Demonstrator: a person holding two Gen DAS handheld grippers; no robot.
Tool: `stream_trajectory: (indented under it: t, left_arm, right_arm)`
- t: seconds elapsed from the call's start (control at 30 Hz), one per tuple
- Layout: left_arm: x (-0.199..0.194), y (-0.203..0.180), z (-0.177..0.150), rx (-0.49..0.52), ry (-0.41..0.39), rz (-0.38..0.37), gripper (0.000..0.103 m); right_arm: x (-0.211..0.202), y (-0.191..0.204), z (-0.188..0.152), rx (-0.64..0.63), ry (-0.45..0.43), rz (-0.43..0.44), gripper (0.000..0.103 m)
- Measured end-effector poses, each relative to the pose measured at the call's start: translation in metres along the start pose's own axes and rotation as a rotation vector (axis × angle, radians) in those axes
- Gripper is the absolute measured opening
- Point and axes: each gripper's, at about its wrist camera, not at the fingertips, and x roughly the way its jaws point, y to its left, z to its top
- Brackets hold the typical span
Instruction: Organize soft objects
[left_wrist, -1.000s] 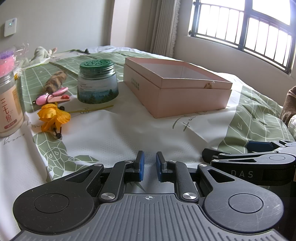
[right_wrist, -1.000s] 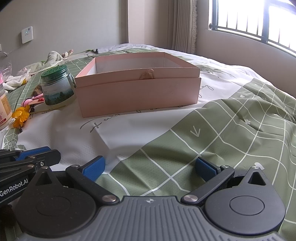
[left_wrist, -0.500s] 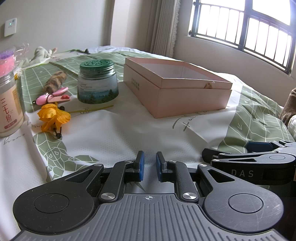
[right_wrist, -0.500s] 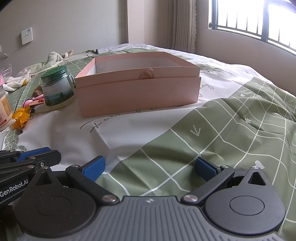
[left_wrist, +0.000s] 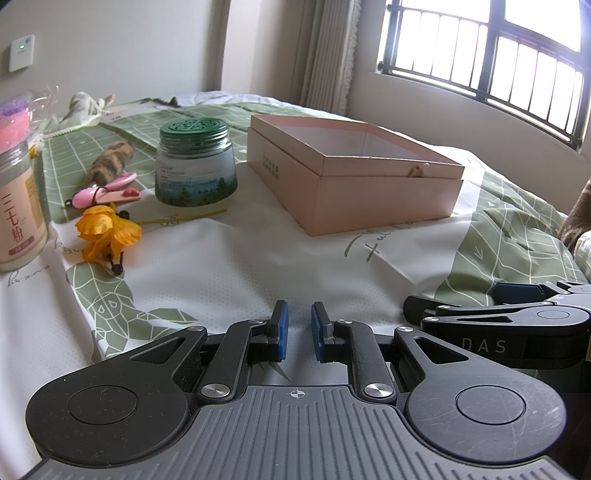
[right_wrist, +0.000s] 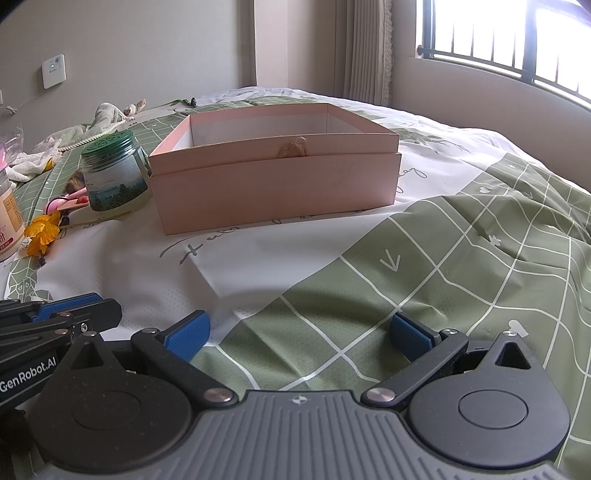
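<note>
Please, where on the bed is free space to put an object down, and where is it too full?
Free: the white patch between the left gripper and the pink box, and the green quilt right of the box, ahead of the right gripper. Crowded: left of the box, around the green-lid jar, yellow flower and pink clip.

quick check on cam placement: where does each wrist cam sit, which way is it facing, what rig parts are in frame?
Left wrist: sits on the left gripper, facing forward and down across the bed at the green-lidded jar and yellow fabric flower; right gripper at its right edge.
Right wrist: sits on the right gripper, jaws wide, facing the pink box; left gripper at lower left.
Shared: box, jar, flower, green-and-white bedspread.
</note>
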Motion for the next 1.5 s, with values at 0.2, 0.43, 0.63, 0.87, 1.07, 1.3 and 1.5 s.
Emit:
stream_trajectory:
  t: [0.2,0.43,0.63,0.87,1.07,1.3,1.5]
  left_arm:
    - [0.0,0.0,0.0,-0.002,0.0,-0.001,0.018]
    - [0.0,0.0,0.0,-0.001,-0.001,-0.001,0.018]
    - [0.0,0.0,0.0,-0.002,-0.001,-0.001,0.018]
    - [0.0,0.0,0.001,-0.006,-0.002,-0.004,0.018]
    - [-0.004,0.008,0.003,-0.041,-0.001,-0.032,0.018]
    - [-0.019,0.055,0.026,-0.277,0.136,-0.191,0.018]
    - [-0.105,0.13,0.081,-0.426,0.099,-0.138,0.018]
  right_arm:
    - [0.0,0.001,0.0,0.0,0.0,-0.001,0.103]
    - [0.0,0.0,0.0,0.001,-0.001,-0.001,0.103]
    - [0.0,0.0,0.0,0.0,-0.001,-0.002,0.103]
    - [0.0,0.0,0.001,0.0,0.002,-0.002,0.103]
    - [0.001,0.007,0.011,-0.036,0.06,-0.028,0.103]
    - [0.021,0.005,0.041,0.101,0.308,-0.049,0.103]
    - [0.032,0.006,0.052,0.157,0.419,-0.075,0.103]
